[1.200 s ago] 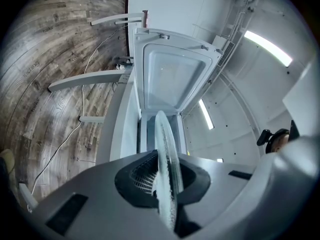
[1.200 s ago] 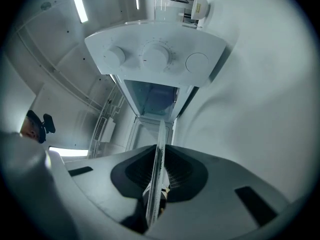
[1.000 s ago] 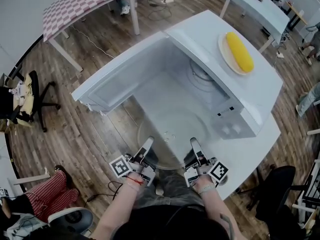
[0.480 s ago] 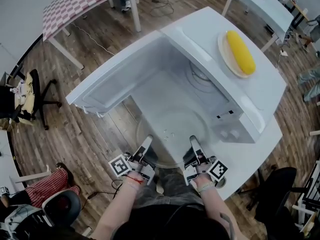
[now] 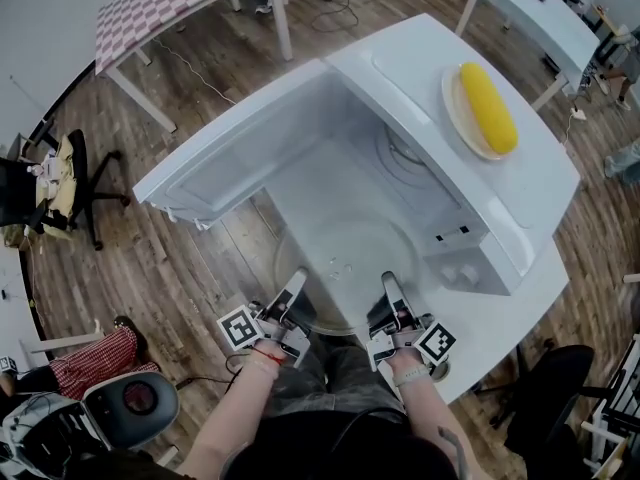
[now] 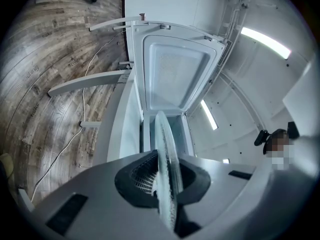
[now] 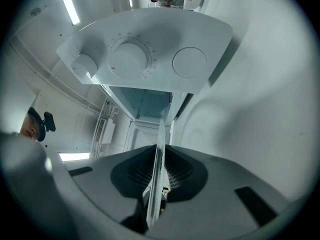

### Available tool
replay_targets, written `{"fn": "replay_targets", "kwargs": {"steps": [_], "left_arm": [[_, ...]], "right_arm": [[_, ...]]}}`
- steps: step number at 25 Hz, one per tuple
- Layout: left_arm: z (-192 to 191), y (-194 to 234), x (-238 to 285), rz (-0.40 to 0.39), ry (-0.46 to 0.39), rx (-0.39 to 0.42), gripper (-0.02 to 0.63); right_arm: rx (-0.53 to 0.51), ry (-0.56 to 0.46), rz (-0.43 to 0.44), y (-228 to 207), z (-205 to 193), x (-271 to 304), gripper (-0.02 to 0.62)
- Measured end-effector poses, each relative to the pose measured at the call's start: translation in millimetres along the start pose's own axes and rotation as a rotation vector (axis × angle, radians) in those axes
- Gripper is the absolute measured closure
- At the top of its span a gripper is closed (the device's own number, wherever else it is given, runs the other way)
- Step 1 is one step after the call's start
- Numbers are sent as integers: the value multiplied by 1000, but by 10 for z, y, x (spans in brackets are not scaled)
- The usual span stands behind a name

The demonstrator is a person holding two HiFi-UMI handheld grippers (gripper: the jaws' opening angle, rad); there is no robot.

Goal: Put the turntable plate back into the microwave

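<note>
The clear glass turntable plate [image 5: 345, 268] is held level in front of the open white microwave [image 5: 470, 198]. My left gripper [image 5: 298, 286] is shut on its near left rim and my right gripper [image 5: 388, 286] is shut on its near right rim. In the left gripper view the plate [image 6: 164, 156] runs edge-on between the jaws toward the open door [image 6: 175, 74]. The right gripper view has the plate [image 7: 160, 159] edge-on too, below the microwave's control knobs [image 7: 129, 59]. The cavity floor [image 5: 400, 163] with its ring shows inside.
The microwave door [image 5: 215, 153] hangs open to the left. A plate with a yellow corn cob [image 5: 488, 108] lies on the microwave's top. The microwave stands on a white table [image 5: 505, 313]. A checkered table [image 5: 170, 3] and a chair [image 5: 60, 183] stand further off on the wood floor.
Both grippers keep their hold on the plate in about the same place. The head view has shifted slightly; the plate has barely moved toward the cavity.
</note>
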State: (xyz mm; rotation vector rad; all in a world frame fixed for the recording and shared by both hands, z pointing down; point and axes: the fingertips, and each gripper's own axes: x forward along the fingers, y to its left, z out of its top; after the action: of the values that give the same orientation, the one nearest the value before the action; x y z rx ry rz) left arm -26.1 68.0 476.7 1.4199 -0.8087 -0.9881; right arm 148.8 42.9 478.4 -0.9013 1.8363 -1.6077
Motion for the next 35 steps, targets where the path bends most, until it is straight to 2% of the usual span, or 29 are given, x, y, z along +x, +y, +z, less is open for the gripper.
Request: {"fn": "replay_targets", "kwargs": {"steps": [7, 35], "left_arm": [[38, 3, 54, -3, 16, 19, 574], [359, 169, 712, -1, 147, -31, 574]], "right_arm": [[-4, -13, -1, -19, 26, 34, 546], [20, -193, -65, -112, 319, 410, 546]]}}
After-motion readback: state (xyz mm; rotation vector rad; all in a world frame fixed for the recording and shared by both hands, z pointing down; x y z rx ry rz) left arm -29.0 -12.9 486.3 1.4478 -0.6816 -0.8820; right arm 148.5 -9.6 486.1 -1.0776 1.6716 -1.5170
